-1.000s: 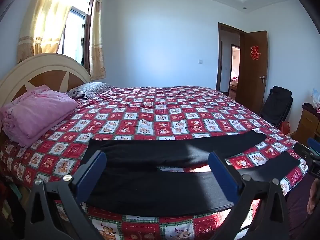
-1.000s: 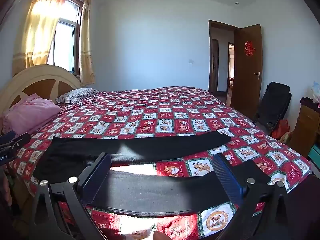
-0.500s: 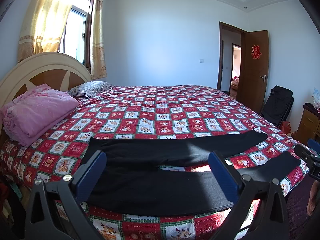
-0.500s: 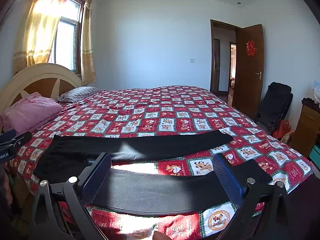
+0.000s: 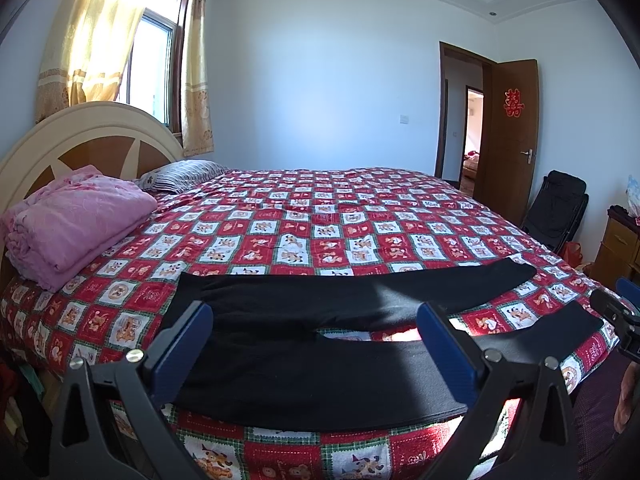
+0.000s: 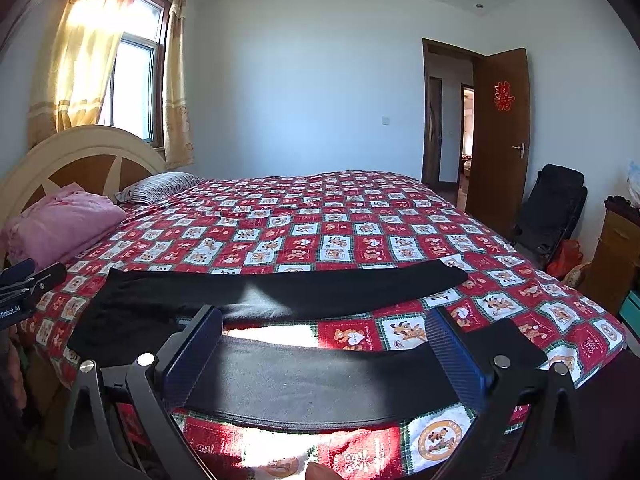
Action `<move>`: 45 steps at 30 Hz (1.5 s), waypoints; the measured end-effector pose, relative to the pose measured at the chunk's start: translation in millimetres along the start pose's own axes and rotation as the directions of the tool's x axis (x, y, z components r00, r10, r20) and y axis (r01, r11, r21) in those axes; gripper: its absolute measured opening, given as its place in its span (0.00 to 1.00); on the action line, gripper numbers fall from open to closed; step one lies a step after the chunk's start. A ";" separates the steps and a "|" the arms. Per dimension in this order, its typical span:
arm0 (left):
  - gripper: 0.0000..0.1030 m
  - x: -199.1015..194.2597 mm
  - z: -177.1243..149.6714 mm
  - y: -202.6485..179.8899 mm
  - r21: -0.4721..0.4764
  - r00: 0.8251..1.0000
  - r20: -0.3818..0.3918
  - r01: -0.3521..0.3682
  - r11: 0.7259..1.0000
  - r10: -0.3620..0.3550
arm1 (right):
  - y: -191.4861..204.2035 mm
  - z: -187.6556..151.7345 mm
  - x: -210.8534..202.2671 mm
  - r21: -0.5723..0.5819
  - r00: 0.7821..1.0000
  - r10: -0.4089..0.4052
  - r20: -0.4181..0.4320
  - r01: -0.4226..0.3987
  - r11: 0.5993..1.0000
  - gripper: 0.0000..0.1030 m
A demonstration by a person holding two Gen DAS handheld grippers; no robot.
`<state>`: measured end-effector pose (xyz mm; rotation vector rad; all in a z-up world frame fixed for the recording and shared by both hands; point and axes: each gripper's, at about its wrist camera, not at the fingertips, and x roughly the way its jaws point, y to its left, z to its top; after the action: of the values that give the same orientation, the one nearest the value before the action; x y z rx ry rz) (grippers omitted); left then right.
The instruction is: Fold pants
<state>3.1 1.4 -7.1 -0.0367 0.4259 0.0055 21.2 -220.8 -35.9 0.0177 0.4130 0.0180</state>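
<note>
A pair of black fabric pants [image 5: 320,344] lies flat along the near edge of the bed [image 5: 320,220], which is covered by a red-and-white checked quilt with cartoon squares. The waist end sits toward the headboard side, and the two legs run out toward the foot of the bed, splayed apart with a strip of sunlit quilt showing between them. The nearer leg lies just inside the near edge; the farther leg [image 6: 304,288] angles away toward the middle of the bed.

The left claw [image 5: 314,344], with blue pads on black arms, is spread wide and grips nothing — it hovers over the upper part of the pants near the waist, not touching the cloth. The right claw [image 6: 324,346] is likewise spread wide and empty, held above the nearer leg, closer to the foot end.

A folded pink blanket [image 5: 72,224] rests at the headboard corner, with a striped grey pillow [image 5: 184,170] just beyond it. A black folding chair [image 6: 554,208] stands off the bed near an open brown wooden door [image 6: 500,132].
</note>
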 end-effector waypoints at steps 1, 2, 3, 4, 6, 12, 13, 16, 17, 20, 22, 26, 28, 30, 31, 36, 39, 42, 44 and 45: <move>1.00 -0.2 0.0 -0.1 0.000 1.000 0.000 0.001 1.000 -0.001 | 0.0 0.1 0.1 0.000 1.000 0.001 0.000 -0.001 1.000 0.99; 1.00 0.1 -0.3 0.1 0.000 1.000 0.000 0.001 1.000 -0.001 | 0.2 0.2 0.4 -0.001 1.000 0.001 -0.001 -0.001 1.000 0.99; 1.00 0.0 -0.1 -0.3 0.001 1.000 0.000 -0.001 1.000 0.001 | 0.2 0.1 0.3 -0.001 1.000 0.000 0.000 0.000 1.000 0.99; 1.00 0.1 -0.2 0.0 0.000 1.000 -0.001 -0.001 1.000 0.001 | 0.2 0.0 0.3 0.000 1.000 0.001 0.000 -0.001 1.000 0.99; 1.00 0.9 -1.8 1.3 -0.003 1.000 -0.002 0.001 1.000 -0.001 | 0.4 0.0 0.3 0.000 1.000 0.002 -0.001 -0.002 1.000 0.99; 1.00 1.5 -3.5 2.0 -0.003 1.000 -0.004 0.002 1.000 -0.002 | 2.5 -1.0 0.7 -0.004 1.000 0.006 -0.002 -0.006 1.000 0.99; 1.00 1.9 -4.3 1.3 -0.003 1.000 -0.006 0.001 1.000 -0.001 | 2.4 -1.3 1.1 -0.004 1.000 0.006 -0.003 -0.006 1.000 0.99; 1.00 1.7 -5.5 1.1 -0.004 1.000 -0.008 0.001 1.000 -0.001 | 1.2 -1.7 2.2 -0.004 1.000 0.008 -0.005 -0.008 1.000 0.99; 1.00 1.6 -5.6 1.0 -0.003 1.000 -0.009 0.000 1.000 0.000 | 1.2 -2.0 2.4 -0.004 1.000 0.008 -0.005 -0.008 1.000 0.99; 1.00 1.8 -5.6 1.1 -0.005 1.000 -0.009 0.000 1.000 0.000 | 0.9 -2.3 2.5 -0.006 1.000 0.008 -0.006 -0.008 1.000 0.99; 1.00 2.0 -5.5 0.8 -0.004 1.000 -0.010 0.000 1.000 0.000 | 1.4 -2.8 3.0 -0.008 1.000 0.009 -0.007 -0.009 1.000 0.99; 1.00 1.7 -5.7 1.0 -0.004 1.000 -0.010 0.001 1.000 -0.001 | 2.5 -3.4 3.9 -0.010 1.000 0.011 -0.009 -0.011 1.000 0.99; 1.00 1.9 -5.4 0.9 -0.003 1.000 -0.009 0.001 1.000 -0.001 | 2.9 -4.2 4.1 -0.012 1.000 0.011 -0.010 -0.011 1.000 0.99; 1.00 2.0 -5.3 1.0 -0.003 1.000 -0.009 0.001 1.000 -0.001 | 3.9 -4.6 4.0 -0.012 1.000 0.012 -0.010 -0.012 1.000 0.99; 1.00 2.1 -5.0 0.9 -0.003 1.000 -0.009 0.001 1.000 -0.001 | 3.8 -4.8 4.1 -0.012 1.000 0.012 -0.010 -0.012 1.000 0.99; 1.00 2.8 -5.5 1.3 -0.004 1.000 -0.014 0.000 1.000 0.000 | 5.1 -5.7 5.3 -0.015 1.000 0.018 -0.013 -0.018 1.000 0.99; 1.00 5.1 -7.6 1.8 -0.004 1.000 -0.021 0.000 1.000 0.000 | 6.9 -7.4 6.9 -0.021 1.000 0.021 -0.017 -0.022 1.000 0.99; 1.00 8.6 -10.1 2.5 -0.004 1.000 -0.031 0.000 1.000 0.000 | 7.4 -9.2 9.7 -0.026 0.999 0.024 -0.024 -0.024 0.999 0.99; 1.00 13.0 -11.2 2.4 -0.003 0.999 -0.038 -0.001 1.000 0.001 | 8.3 -10.9 12.3 -0.029 0.999 0.025 -0.029 -0.026 0.999 0.99; 1.00 15.6 -12.5 2.6 -0.002 0.999 -0.042 -0.002 1.000 0.002 | 8.0 -11.8 15.4 -0.030 0.999 0.026 -0.035 -0.027 0.999 0.99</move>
<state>12.1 3.5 -25.0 -0.0386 0.4680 0.0076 30.4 -212.4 -52.7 -0.0071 0.4466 0.0508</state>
